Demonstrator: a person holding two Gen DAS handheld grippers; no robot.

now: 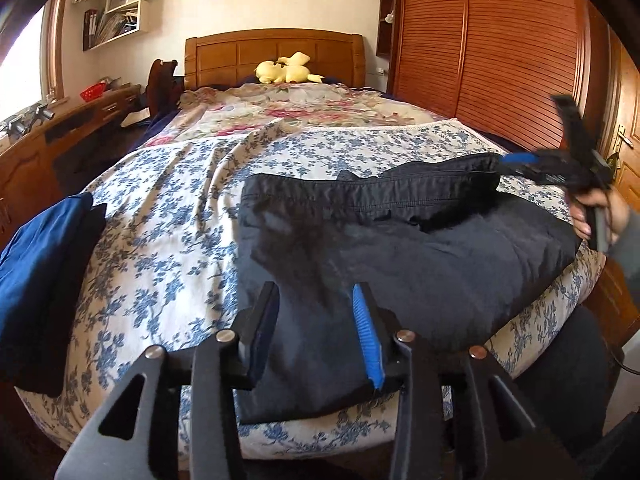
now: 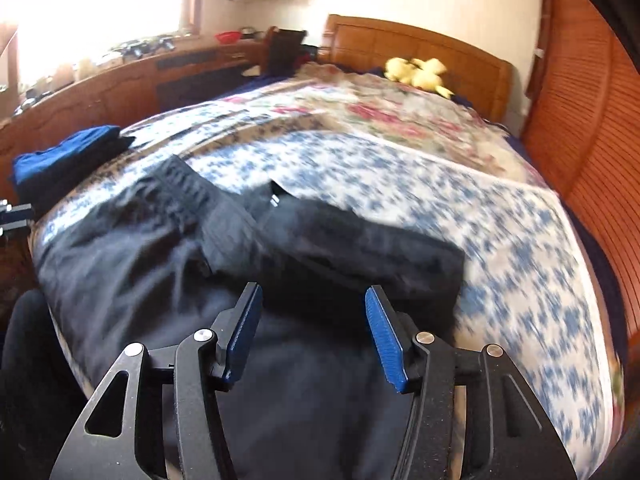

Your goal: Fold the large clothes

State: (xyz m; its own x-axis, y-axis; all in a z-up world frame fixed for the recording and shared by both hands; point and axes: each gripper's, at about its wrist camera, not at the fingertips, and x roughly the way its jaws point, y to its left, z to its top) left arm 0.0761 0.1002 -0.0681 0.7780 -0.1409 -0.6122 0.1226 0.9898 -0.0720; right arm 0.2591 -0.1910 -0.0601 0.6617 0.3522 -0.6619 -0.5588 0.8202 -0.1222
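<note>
Both hand-held grippers (image 1: 316, 320) (image 2: 314, 328) tilted down, open above trousers (image 1: 400, 248)

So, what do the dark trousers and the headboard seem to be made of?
Dark trousers: probably a thin woven synthetic, matte, judging by soft creases and the gathered waistband; the fibre itself cannot be told. Headboard: wood, glossy orange-brown finish, panelled.

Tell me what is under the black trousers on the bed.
The black trousers lie on the blue floral sheet, which shows all around them. Whatever sits directly beneath the fabric is covered and cannot be seen.
</note>
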